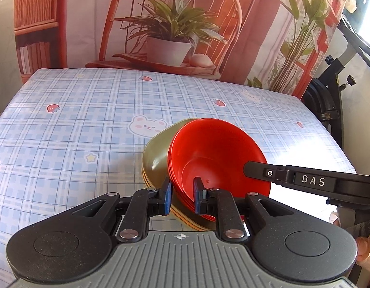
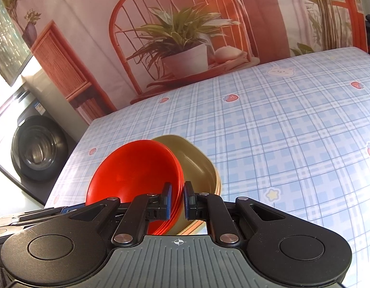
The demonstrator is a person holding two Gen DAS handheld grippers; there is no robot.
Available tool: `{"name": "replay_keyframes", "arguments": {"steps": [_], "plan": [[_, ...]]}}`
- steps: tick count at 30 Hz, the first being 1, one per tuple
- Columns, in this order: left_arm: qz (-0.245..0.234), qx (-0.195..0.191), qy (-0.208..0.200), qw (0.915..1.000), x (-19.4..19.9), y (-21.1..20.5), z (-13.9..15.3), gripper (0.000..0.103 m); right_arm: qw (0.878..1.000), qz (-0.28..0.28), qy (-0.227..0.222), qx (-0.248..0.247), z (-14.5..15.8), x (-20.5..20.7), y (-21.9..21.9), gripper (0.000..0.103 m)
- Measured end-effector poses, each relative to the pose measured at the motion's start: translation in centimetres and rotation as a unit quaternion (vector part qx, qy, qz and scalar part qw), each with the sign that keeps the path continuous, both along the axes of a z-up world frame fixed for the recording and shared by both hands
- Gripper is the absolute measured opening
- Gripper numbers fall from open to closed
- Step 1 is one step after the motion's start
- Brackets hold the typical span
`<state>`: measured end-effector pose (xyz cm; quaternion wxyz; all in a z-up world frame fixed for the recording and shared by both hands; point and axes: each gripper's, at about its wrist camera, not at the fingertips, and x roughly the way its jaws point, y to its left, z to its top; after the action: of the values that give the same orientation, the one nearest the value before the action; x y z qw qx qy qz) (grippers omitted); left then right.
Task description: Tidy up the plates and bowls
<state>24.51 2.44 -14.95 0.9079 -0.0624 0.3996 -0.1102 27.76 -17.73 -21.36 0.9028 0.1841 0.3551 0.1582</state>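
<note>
Red bowls (image 1: 218, 158), a nested stack of them, sit tilted on edge inside the olive-green bowls (image 1: 156, 158), and that whole cluster rests on the tabletop (image 1: 77, 132) near its front edge. From the left wrist view the red stack leans to the right of the green ones; from the right wrist view the red bowls (image 2: 134, 170) lie to the left and the olive-green bowls (image 2: 197, 165) to the right. The left gripper (image 1: 183, 195) is clamped on the near rims of the red stack, blue pads tight either side of the layered edges. The right gripper (image 2: 177, 200) has its pads pinched on the red rims too, right where red meets green, jaws nearly together. Its black finger (image 1: 259, 171), marked DAS further back, reaches across the red bowls in the left view. Under it all, a blue plaid cloth (image 2: 269, 124) with strawberries and bears. Behind, a printed backdrop (image 1: 170, 24) of a chair and potted plant, and a washing machine (image 2: 33, 151) off to the left side.
</note>
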Motion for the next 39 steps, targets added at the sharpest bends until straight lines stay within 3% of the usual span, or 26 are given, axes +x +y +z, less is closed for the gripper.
{"name": "replay_keyframes", "arguments": {"steps": [11, 15, 31, 37, 39], "plan": [[0.004, 0.013, 0.001, 0.9999, -0.3, -0.2, 0.0, 0.02, 1.0, 0.005, -0.008, -0.024, 0.5, -0.2, 0.3, 0.011], [0.008, 0.024, 0.001, 0.9997, -0.3, -0.4, 0.1, 0.024, 0.999, 0.001, -0.016, -0.039, 0.8, -0.4, 0.4, 0.017], [0.027, 0.066, -0.047, 0.9964, -2.3, -0.5, 3.9, 0.028, 0.989, -0.006, -0.101, -0.104, 5.6, -3.3, 0.8, 0.024], [0.035, 0.091, -0.097, 0.9905, -4.3, -0.9, 7.3, 0.041, 0.982, -0.012, -0.148, -0.119, 8.6, -5.6, 0.2, 0.032], [0.037, 0.099, -0.119, 0.9873, -5.2, -1.0, 8.8, 0.048, 0.978, -0.016, -0.166, -0.126, 9.9, -6.7, -0.1, 0.04]]}}
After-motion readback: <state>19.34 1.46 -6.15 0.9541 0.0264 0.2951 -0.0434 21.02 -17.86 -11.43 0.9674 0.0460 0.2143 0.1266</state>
